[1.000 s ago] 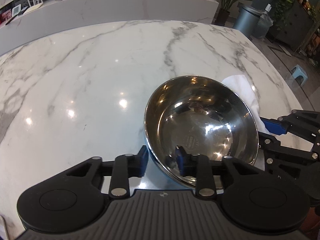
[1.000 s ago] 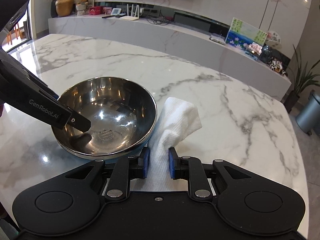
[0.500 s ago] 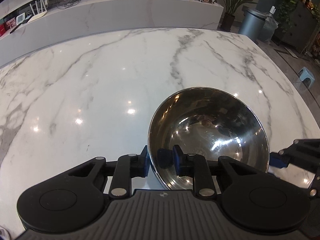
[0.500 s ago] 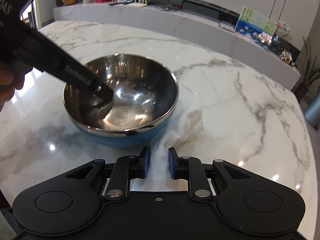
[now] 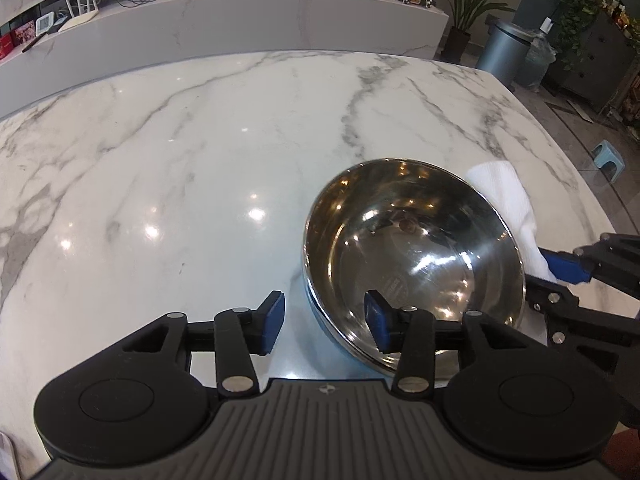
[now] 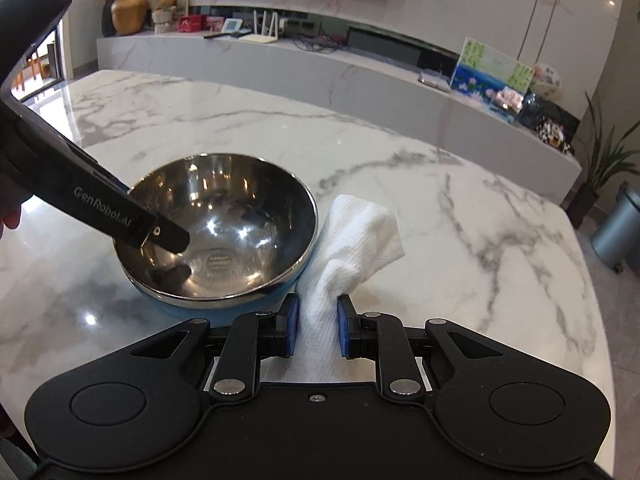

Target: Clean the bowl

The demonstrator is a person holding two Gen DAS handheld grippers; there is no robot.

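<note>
The bowl (image 6: 218, 232) held nothing but reflections; its inside was shiny steel, its outside blue. It sat on the marble table (image 5: 180, 160), at about four o'clock in the left wrist view. The left gripper (image 5: 324, 322) straddled the bowl's near rim, its jaws opening, pads clear of the metal. The right gripper (image 6: 317, 326) was clamped narrow on a white cloth (image 6: 352, 240), which lay touching the bowl at three o'clock. Bare tabletop spread from nine to twelve o'clock; the table edge curved beyond the cloth.
</note>
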